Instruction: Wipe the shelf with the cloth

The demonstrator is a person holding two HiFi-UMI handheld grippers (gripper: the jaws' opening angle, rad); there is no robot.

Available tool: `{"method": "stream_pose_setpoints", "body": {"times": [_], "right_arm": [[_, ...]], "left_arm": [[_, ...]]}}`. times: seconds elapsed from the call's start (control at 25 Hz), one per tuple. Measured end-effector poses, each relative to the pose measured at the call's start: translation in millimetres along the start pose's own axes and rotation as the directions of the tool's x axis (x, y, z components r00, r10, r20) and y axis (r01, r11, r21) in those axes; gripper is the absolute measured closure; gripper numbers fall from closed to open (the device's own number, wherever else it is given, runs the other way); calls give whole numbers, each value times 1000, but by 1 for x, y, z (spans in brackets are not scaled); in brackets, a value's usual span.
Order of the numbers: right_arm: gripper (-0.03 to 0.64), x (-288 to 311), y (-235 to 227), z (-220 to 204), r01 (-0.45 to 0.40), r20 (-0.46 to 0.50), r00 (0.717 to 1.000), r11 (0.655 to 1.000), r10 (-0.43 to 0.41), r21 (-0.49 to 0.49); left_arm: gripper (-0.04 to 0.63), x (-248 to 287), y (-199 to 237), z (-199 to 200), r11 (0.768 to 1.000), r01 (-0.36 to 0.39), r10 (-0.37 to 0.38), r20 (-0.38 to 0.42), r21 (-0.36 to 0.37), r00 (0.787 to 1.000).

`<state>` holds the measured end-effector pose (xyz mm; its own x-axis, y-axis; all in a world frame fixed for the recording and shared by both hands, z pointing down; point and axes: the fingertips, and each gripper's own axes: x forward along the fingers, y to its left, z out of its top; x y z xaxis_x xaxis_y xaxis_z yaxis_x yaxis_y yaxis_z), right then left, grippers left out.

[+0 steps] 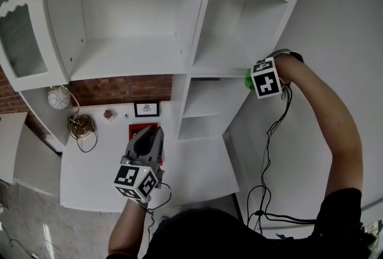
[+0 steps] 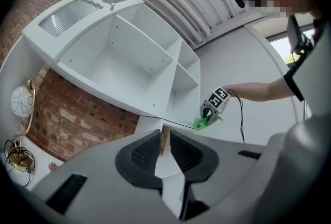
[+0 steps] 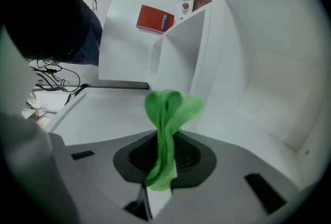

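At the shelf (image 1: 210, 67) edge, right tongs (image 3: 164, 154) pinch green cloth (image 3: 170, 107); left tongs (image 2: 165, 146) sit nearly closed, empty.

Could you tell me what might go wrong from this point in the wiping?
1. The green cloth is pinched as a narrow bunch in the right gripper; it may slip out, or the bare jaws may scrape the shelf.
2. The cable dangling from that gripper could snag on a lower shelf edge.
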<state>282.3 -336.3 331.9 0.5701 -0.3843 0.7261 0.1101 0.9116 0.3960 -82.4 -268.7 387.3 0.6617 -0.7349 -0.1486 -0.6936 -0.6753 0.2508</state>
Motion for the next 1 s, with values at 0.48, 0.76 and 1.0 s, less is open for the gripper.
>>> {"method": "stream_pose_setpoints", "body": {"times": [0.48,0.76,1.0], "right_arm": [[560,-79,36,63,88,663,626,883,-410,462],[560,-122,62,97,-87,706,242,710,-666,699],[560,-104,62,98,-337,547,81,494,-833,802]], "left_arm": [[538,30,-21,-14,999,36,-36,-52,3,998],[538,47,-29,-13,1000,-8,9,-59,20,998],[538,47,-27,-6,994,-93,95,-37,57,995]]}}
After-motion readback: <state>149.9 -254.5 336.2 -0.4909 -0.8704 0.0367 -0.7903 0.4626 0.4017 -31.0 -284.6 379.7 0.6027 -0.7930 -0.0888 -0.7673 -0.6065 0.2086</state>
